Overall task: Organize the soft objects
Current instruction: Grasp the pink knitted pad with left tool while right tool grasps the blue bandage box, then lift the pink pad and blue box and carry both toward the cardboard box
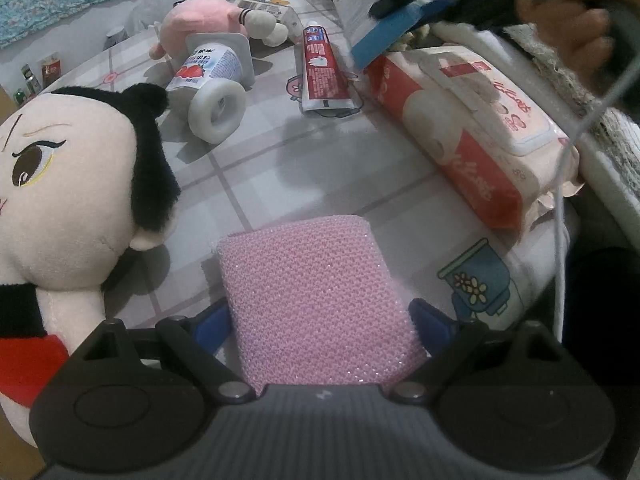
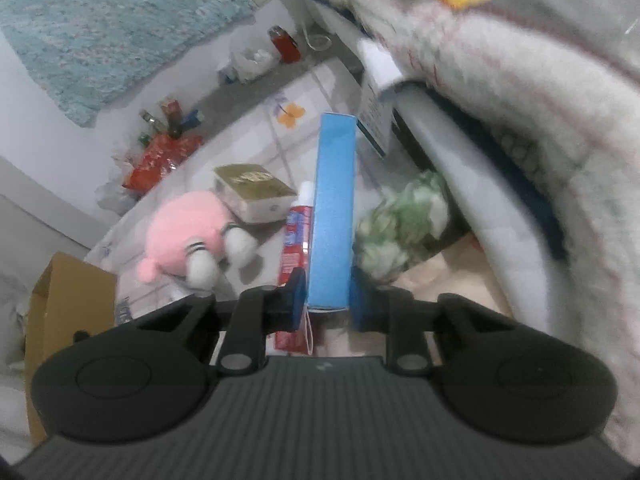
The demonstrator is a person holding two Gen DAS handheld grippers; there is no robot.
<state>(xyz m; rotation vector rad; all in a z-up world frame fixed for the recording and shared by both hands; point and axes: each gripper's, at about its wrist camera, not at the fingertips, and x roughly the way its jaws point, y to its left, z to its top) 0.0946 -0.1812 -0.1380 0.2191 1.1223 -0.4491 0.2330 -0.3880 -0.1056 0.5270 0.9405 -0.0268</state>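
My left gripper (image 1: pixel 320 320) is shut on a pink mesh sponge (image 1: pixel 316 300), held just above the patterned tablecloth (image 1: pixel 260 168). A big-headed doll with black hair (image 1: pixel 72 184) lies close on its left. My right gripper (image 2: pixel 327 300) is shut on a blue box (image 2: pixel 334 216), held upright above the table; the same box shows at the top of the left wrist view (image 1: pixel 394 34). A pink plush (image 1: pixel 200 20) lies at the far side and shows in the right wrist view (image 2: pixel 184 232). A green-white soft bundle (image 2: pixel 400 224) lies to the right of the blue box.
A wet-wipes pack (image 1: pixel 472 128) lies on the right, a red toothpaste tube (image 1: pixel 322 68) and a white bottle (image 1: pixel 212 80) in the middle. A cardboard box (image 2: pixel 68 312) stands at left. A white basket with towels (image 2: pixel 500 140) stands at right.
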